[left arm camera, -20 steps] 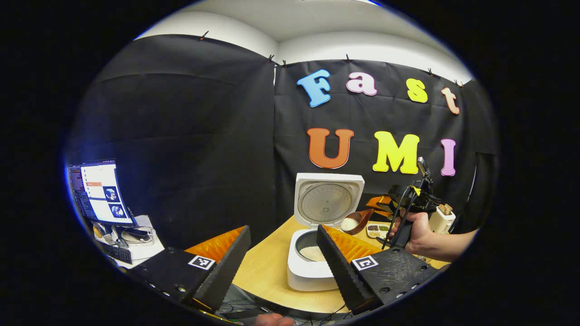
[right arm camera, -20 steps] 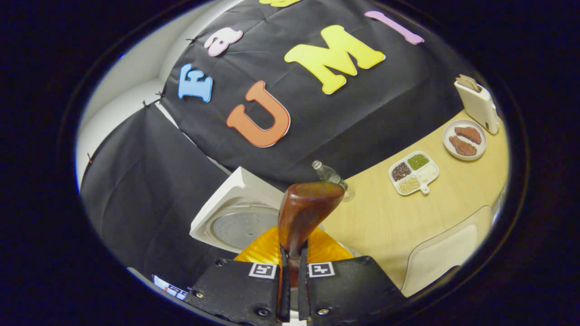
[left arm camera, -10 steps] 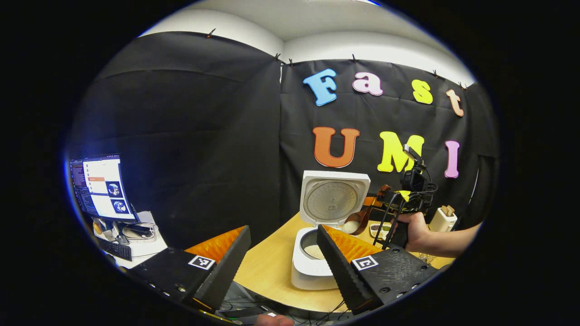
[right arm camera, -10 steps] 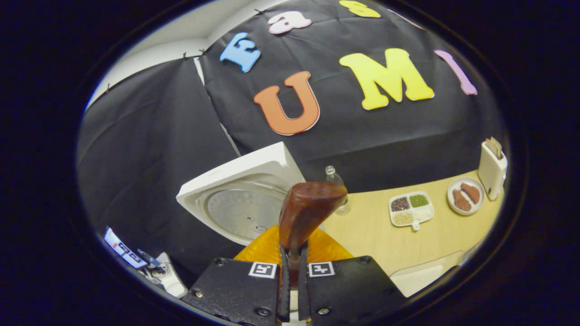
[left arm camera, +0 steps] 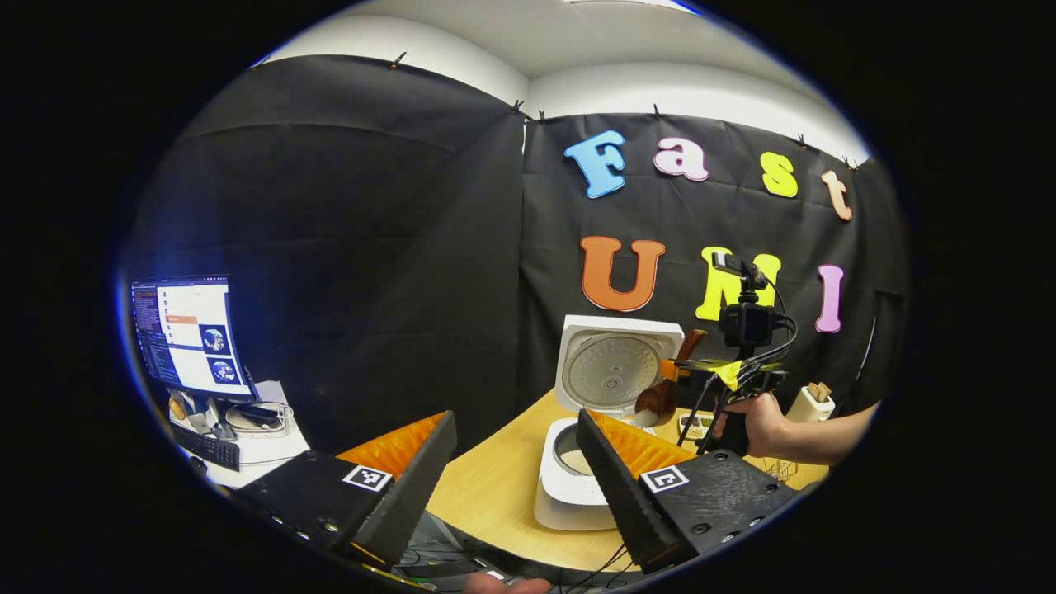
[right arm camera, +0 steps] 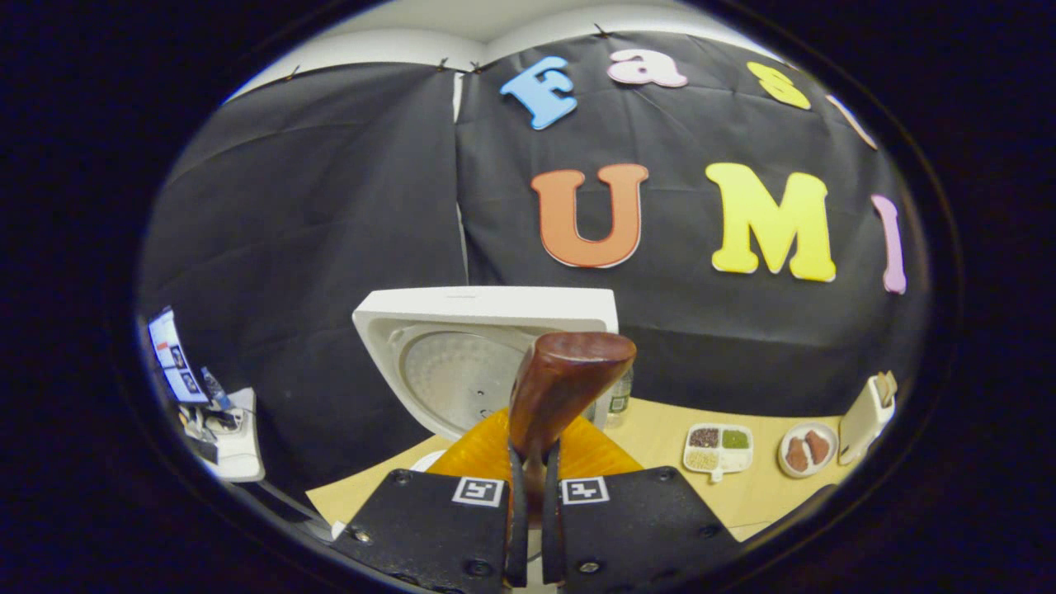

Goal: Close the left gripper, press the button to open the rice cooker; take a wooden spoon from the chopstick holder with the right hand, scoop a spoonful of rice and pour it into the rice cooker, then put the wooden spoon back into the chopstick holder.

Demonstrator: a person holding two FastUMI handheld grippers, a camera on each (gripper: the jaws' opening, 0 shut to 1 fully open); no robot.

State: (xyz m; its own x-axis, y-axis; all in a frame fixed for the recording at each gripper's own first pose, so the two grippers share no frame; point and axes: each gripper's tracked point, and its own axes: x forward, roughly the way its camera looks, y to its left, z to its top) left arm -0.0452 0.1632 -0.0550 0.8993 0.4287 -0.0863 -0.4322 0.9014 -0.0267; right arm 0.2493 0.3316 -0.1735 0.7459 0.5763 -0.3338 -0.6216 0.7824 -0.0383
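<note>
I am pinching the wooden spoon (right arm camera: 561,388) in my right tool (right arm camera: 528,528), tipping it slowly over the rice cooker (left arm camera: 577,487); left tool (left arm camera: 516,478) spread.

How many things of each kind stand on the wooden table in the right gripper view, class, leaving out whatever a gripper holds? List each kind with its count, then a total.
Rice cooker, lid open: 1
Plastic bottle: 1
Divided dish of grains and beans: 1
Plate holding brown pieces: 1
White toaster: 1
Total: 5
</note>
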